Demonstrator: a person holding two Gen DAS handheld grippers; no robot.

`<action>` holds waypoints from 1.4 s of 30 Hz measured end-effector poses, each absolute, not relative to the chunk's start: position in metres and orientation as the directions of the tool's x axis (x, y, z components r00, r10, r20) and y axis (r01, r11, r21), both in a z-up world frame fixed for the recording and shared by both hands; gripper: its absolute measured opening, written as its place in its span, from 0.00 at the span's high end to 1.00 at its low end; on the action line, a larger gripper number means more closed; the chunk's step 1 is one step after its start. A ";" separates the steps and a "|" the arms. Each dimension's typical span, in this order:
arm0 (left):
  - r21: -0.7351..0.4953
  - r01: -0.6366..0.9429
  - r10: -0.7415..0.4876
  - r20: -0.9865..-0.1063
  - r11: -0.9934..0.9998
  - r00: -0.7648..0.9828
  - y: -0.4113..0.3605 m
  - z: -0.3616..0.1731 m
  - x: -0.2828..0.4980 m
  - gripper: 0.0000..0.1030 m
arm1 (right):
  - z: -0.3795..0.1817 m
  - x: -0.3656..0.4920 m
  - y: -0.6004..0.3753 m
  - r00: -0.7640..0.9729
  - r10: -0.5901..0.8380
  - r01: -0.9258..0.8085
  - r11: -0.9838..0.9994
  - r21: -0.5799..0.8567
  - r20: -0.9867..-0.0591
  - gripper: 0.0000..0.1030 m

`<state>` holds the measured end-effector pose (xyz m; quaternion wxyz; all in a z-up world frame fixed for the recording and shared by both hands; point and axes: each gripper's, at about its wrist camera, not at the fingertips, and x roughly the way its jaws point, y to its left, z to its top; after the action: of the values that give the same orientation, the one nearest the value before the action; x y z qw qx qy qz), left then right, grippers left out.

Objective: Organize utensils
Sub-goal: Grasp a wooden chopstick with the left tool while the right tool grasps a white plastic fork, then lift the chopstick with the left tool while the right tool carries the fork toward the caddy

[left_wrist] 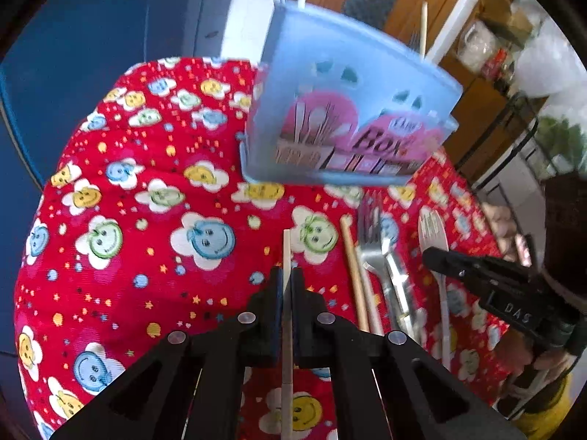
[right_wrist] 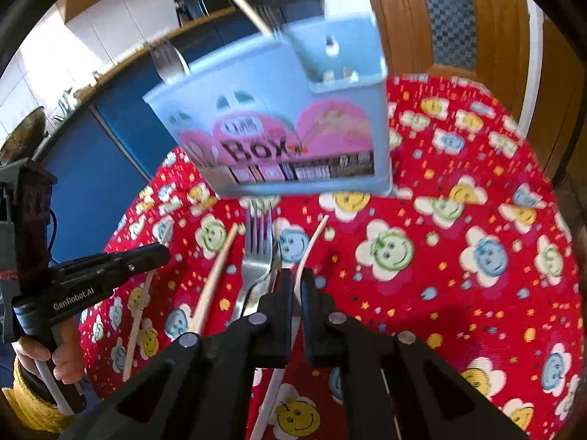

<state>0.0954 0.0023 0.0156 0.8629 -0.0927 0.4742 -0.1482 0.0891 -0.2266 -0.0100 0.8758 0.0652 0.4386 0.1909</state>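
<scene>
A pale chopstick [left_wrist: 286, 253] runs between the fingers of my left gripper [left_wrist: 288, 275], which is shut on it. My right gripper [right_wrist: 297, 275] is shut on a white plastic fork [right_wrist: 312, 242] that shows edge-on in its own view. In the left wrist view, that plastic fork [left_wrist: 433, 225] lies under the right gripper [left_wrist: 427, 255]. Between the two grippers lie another chopstick [left_wrist: 353, 271] and metal forks [left_wrist: 372, 234]. The blue utensil box [left_wrist: 348, 110] stands just beyond them, with a chopstick [left_wrist: 423, 25] and a metal fork [right_wrist: 167, 60] inside it.
A red tablecloth [right_wrist: 458, 256] with smiley flowers covers the round table. Blue cabinets [left_wrist: 91, 55] stand behind on the left and a wooden door [right_wrist: 422, 18] at the back. A hand in a yellow sleeve [right_wrist: 33, 399] holds the left gripper [right_wrist: 161, 253].
</scene>
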 end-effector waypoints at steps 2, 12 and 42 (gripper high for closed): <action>-0.312 0.167 -0.352 -0.763 0.935 0.542 0.005 0.027 0.092 0.96 | 0.000 0.082 -0.229 0.584 0.385 -0.281 0.922 0.267 -0.715 0.94; -0.275 0.206 -0.338 -0.625 0.939 0.704 0.004 0.078 0.074 0.96 | 0.043 0.062 -0.231 0.730 0.351 -0.280 0.936 0.212 -0.586 0.94; -0.254 0.217 -0.290 -0.300 0.943 0.909 -0.011 0.188 0.149 0.96 | 0.110 0.118 -0.244 0.864 0.301 -0.261 0.953 0.152 -0.404 0.94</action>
<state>0.1490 -0.0114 0.1881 0.9709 -0.1079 0.1692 -0.1306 0.1180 -0.2436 0.1102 0.9642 0.0461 0.2165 0.1458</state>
